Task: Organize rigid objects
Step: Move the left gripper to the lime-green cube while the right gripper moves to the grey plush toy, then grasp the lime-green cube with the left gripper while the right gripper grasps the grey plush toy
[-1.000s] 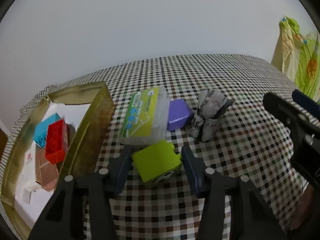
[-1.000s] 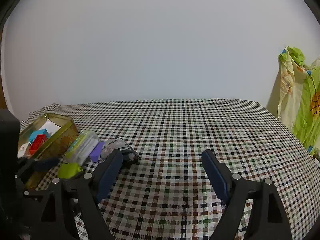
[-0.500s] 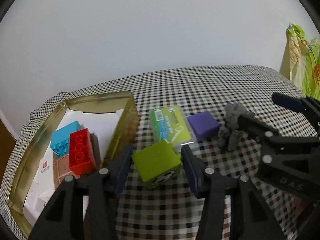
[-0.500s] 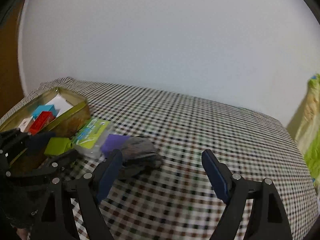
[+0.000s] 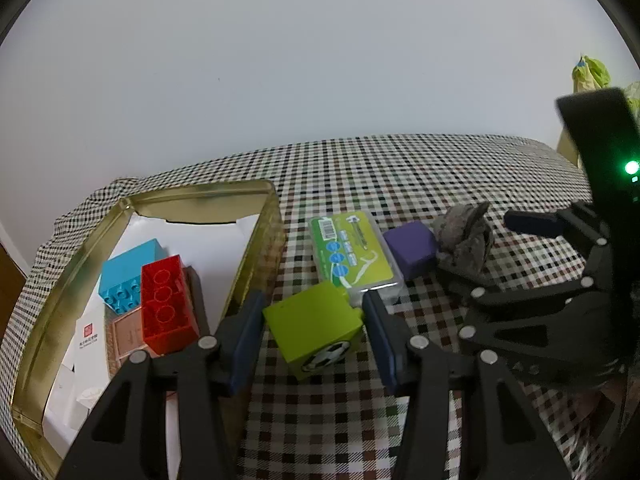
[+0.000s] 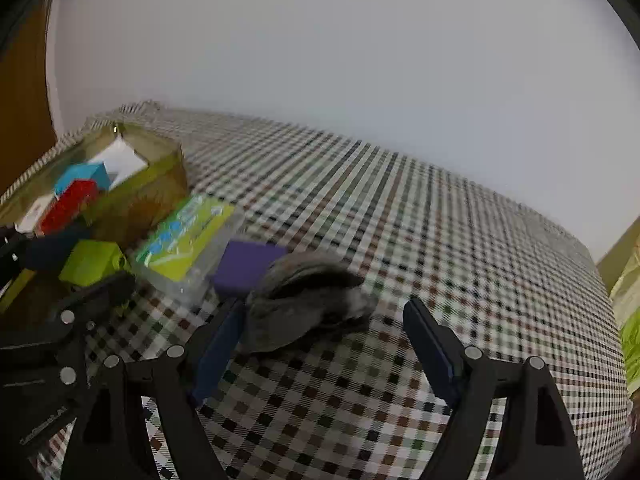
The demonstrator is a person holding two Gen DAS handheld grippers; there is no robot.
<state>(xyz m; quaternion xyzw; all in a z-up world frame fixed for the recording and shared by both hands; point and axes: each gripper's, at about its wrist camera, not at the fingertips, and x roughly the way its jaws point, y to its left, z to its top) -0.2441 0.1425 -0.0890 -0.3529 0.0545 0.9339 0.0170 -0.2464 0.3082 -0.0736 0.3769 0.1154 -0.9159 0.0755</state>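
Observation:
My left gripper [image 5: 312, 314] is shut on a lime-green cube [image 5: 314, 326] with a football sticker, held just above the checked cloth beside the gold tin [image 5: 262, 248]. The tin [image 6: 160, 178] holds a blue brick [image 5: 128, 268], a red brick [image 5: 164, 304] and some cards. On the cloth lie a clear box with a green label [image 5: 354, 254], a purple cube [image 5: 412, 244] and a grey mottled lump [image 5: 466, 240]. My right gripper [image 6: 324, 308] is open, its fingers on either side of the grey lump [image 6: 304, 300], the left fingertip [image 6: 228, 320] close against it.
Black-and-white checked cloth [image 6: 440, 240] covers the table, with bare cloth to the right of the grey lump. A plain pale wall stands behind. Yellow-green patterned fabric [image 5: 592, 76] hangs at the far right. The tin's near wall stands between the green cube and the bricks.
My right gripper has swung left and rolled, coming down around the grey lump. My left gripper has shifted a little toward the tin with the green cube still in it.

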